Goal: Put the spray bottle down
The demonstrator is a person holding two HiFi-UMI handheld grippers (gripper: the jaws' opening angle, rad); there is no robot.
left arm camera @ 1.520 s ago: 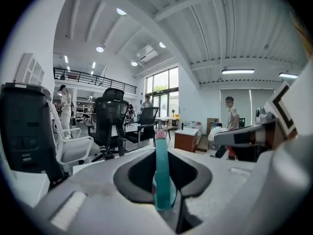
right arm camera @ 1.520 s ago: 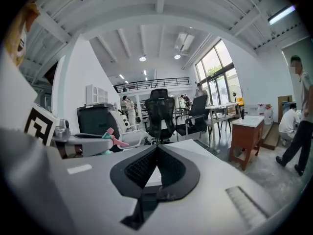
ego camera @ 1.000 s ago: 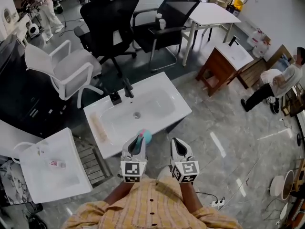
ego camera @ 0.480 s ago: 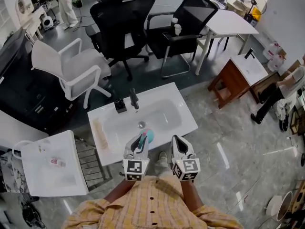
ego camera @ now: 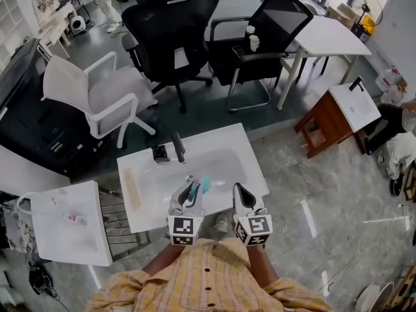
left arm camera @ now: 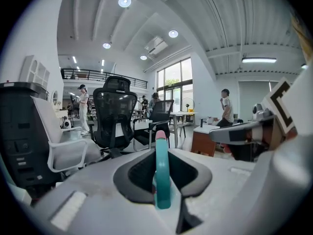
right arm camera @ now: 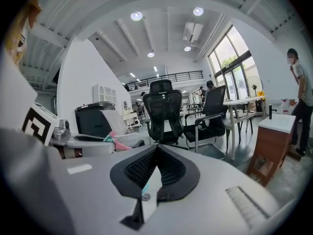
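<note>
Slim teal plastic spray bottle [left arm camera: 162, 175] with pink tip, clamped upright between the black ribbed pads of the left gripper [ego camera: 187, 194], over a glossy white rectangular washbasin [ego camera: 227, 153] with black faucet [ego camera: 177, 147], right gripper [ego camera: 242, 195] just beside, jaws closed together.

The teal, pink-tipped spray bottle [ego camera: 202, 184] is sitting clamped, narrow edge up, between the jaws of the left gripper [ego camera: 188, 192], hanging above the white washbasin [ego camera: 149, 194].
</note>
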